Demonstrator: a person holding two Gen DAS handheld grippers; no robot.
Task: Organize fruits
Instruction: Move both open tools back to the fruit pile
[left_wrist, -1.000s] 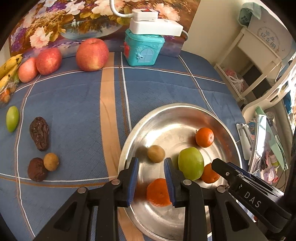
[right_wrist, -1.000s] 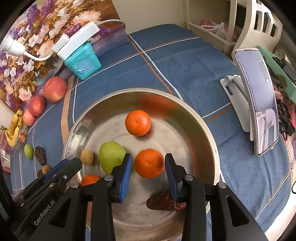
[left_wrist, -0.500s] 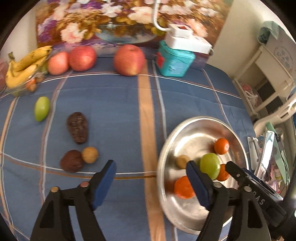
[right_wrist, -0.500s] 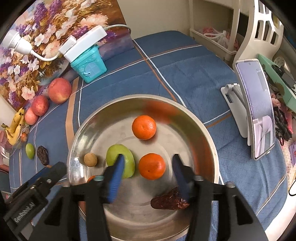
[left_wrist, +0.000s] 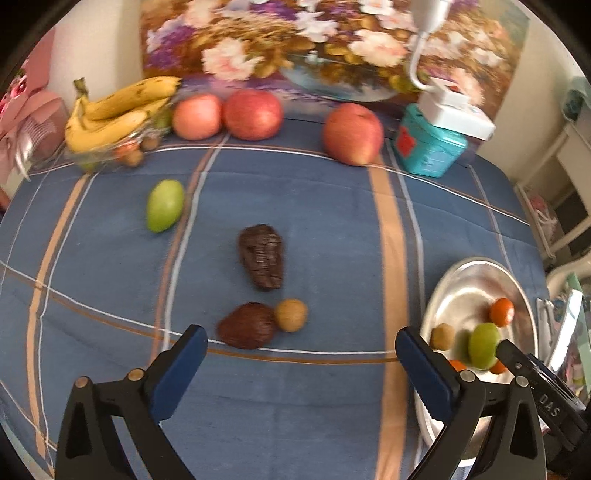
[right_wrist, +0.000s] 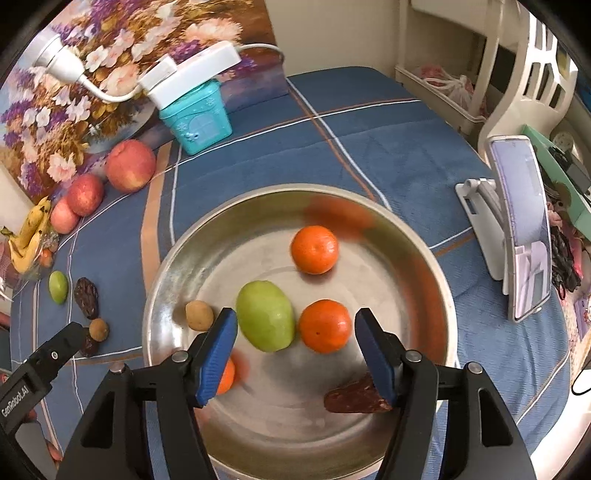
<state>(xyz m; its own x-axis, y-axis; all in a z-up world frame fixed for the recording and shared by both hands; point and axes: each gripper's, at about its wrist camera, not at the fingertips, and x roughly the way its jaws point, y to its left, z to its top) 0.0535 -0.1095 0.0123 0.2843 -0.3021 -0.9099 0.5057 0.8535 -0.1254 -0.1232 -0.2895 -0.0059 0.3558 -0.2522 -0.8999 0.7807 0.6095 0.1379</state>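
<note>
A steel bowl (right_wrist: 439, 280) holds a green fruit (right_wrist: 265, 320), several oranges (right_wrist: 314, 249), a small brown longan (right_wrist: 199, 315) and a dark date (right_wrist: 356, 397). My right gripper (right_wrist: 297, 352) hovers open and empty over the bowl, above the green fruit and an orange (right_wrist: 325, 325). My left gripper (left_wrist: 301, 363) is wide open and empty above the blue cloth, just in front of a dark date (left_wrist: 246, 325) and a longan (left_wrist: 291, 315). Another date (left_wrist: 262, 256) and a green fruit (left_wrist: 165, 205) lie farther off. The bowl shows at the right in the left wrist view (left_wrist: 476, 273).
Three red apples (left_wrist: 352, 133), bananas (left_wrist: 118, 107) in a glass dish and a teal tin (left_wrist: 430, 147) with a white power strip line the back by a flower painting. A phone on a stand (right_wrist: 517, 229) is right of the bowl. White furniture stands beyond the table edge.
My left gripper has swung left from over the bowl to the loose dates and longan, opening wide. My right gripper has opened wider and drawn back a little above the bowl.
</note>
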